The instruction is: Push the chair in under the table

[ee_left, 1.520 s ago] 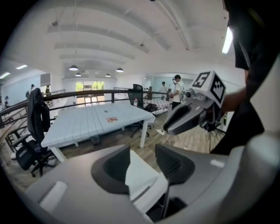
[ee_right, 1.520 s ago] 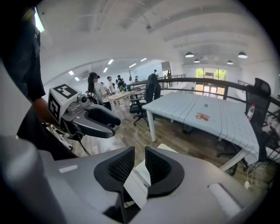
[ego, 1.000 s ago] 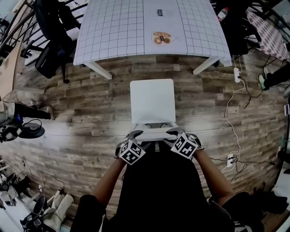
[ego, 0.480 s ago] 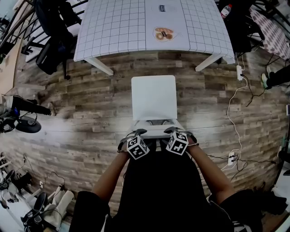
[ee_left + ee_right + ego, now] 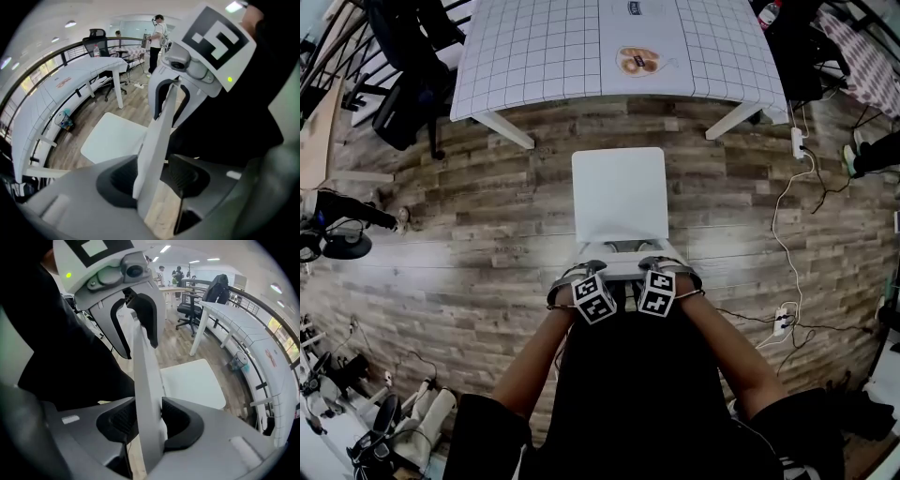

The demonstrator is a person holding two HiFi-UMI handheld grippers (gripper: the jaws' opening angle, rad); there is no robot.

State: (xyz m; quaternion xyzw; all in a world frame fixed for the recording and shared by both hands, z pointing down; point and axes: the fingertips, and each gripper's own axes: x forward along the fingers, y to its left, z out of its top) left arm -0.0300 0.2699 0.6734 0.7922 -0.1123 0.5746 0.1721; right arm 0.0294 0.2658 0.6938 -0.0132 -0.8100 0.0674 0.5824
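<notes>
A white chair stands on the wood floor with its seat (image 5: 619,192) facing the white gridded table (image 5: 534,56), apart from the table's edge. Its backrest (image 5: 623,270) is nearest me. My left gripper (image 5: 581,274) straddles the backrest's left part. In the left gripper view the backrest (image 5: 157,136) lies against one pad (image 5: 119,180), a gap shows at the other, and the left gripper's (image 5: 152,178) jaws are closing. My right gripper (image 5: 661,267) takes the right part. In the right gripper view both pads of the right gripper (image 5: 143,420) press on the backrest (image 5: 143,371).
A round sticker (image 5: 637,61) lies on the table. A black office chair (image 5: 403,103) stands at the table's left end. White cables and a power strip (image 5: 783,323) trail across the floor on the right. Dark camera gear (image 5: 337,234) sits at the left edge. People stand far off (image 5: 157,37).
Both grippers have come closer together along the top of the backrest, sunk a little onto it, and rolled, so their marker cubes now face differently. The chair stands where it did.
</notes>
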